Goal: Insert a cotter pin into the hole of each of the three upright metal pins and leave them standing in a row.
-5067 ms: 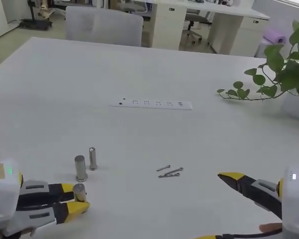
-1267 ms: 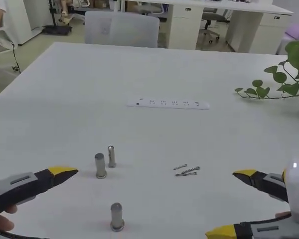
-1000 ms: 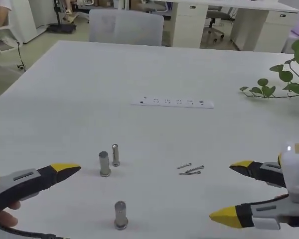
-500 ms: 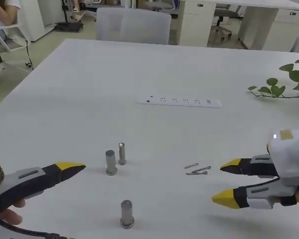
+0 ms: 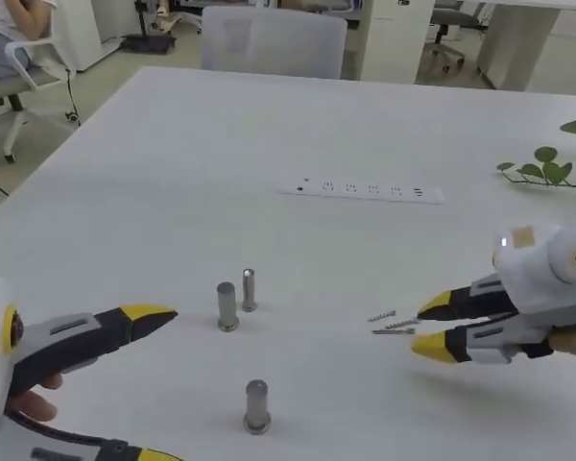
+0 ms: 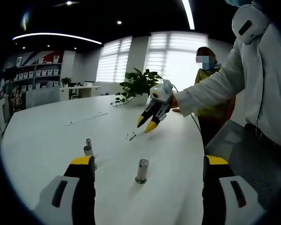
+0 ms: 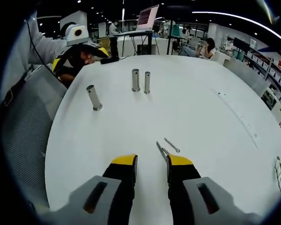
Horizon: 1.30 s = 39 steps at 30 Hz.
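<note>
Three upright metal pins stand on the white table: two close together and one nearer the front. Thin cotter pins lie loose to their right. My right gripper is open with a narrow gap, its yellow tips just right of the cotter pins, which lie just ahead of its jaws. My left gripper is open wide at the front left. The front pin stands ahead of its spread jaws and is not touched.
A white power strip lies across the table's middle. A leafy plant trails at the right edge. A grey chair stands beyond the far edge. Another person stands behind the right gripper.
My left gripper let go of the front pin and drew back, open. My right gripper has moved left up to the cotter pins, and its jaws have narrowed. The head camera has shifted.
</note>
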Tool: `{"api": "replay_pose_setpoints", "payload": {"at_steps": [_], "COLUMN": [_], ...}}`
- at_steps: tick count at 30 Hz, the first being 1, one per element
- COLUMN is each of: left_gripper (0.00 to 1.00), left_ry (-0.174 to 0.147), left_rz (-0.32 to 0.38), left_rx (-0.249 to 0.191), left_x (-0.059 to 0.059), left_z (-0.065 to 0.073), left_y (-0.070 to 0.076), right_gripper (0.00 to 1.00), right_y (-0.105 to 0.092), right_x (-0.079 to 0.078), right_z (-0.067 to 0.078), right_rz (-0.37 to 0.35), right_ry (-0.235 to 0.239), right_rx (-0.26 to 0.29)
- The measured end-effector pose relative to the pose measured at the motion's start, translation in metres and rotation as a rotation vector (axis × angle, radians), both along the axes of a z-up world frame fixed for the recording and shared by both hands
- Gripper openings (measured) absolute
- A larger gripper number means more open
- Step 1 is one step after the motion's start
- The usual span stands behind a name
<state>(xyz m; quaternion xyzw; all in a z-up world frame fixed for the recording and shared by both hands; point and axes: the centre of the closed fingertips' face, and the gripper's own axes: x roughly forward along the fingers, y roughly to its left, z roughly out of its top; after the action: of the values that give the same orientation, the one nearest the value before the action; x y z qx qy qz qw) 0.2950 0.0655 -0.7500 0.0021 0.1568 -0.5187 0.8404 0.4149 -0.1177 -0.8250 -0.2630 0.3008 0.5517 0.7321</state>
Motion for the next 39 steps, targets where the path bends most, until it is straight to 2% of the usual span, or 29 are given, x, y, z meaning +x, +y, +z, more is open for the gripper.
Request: {"api": "replay_pose_setpoints", "payload": {"at_steps": [3,10,18,20,34,39], "left_gripper": [0.96,0.96,0.96,0.96,0.95,0.95], "left_ry": [0.002,0.004,0.003,0.005,0.001,-0.001], "left_rz": [-0.001,-0.005,-0.016,-0.015,-0.019,-0.020], "left_rx": [0.001,-0.001,0.005,0.005,0.012,0.012], "left_x": [0.000,0.001,0.003,0.003,0.003,0.003], "left_z": [0.000,-0.001,-0.002,-0.002,-0.001,0.000], "left_y": [0.000,-0.003,-0.006,-0.006,-0.006,-0.006], "right_gripper": [0.25,0.20,0.18,0.15,0.13,0.10], "right_y": [0.000,-0.001,-0.001,0.001,-0.003,-0.003], "right_x": [0.007,0.013,0.019,0.019,0.022,0.021], "right_z": [-0.005,-0.016,-0.024,-0.026,-0.042,-0.040], "right_rz": [0.031,0.075,0.103,0.120,0.210,0.221], "right_ry": [-0.011,0.005,0.013,0.024,0.052,0.053], "right_rx": [-0.036,-0.082,-0.113,-0.125,-0.235,-0.242]}}
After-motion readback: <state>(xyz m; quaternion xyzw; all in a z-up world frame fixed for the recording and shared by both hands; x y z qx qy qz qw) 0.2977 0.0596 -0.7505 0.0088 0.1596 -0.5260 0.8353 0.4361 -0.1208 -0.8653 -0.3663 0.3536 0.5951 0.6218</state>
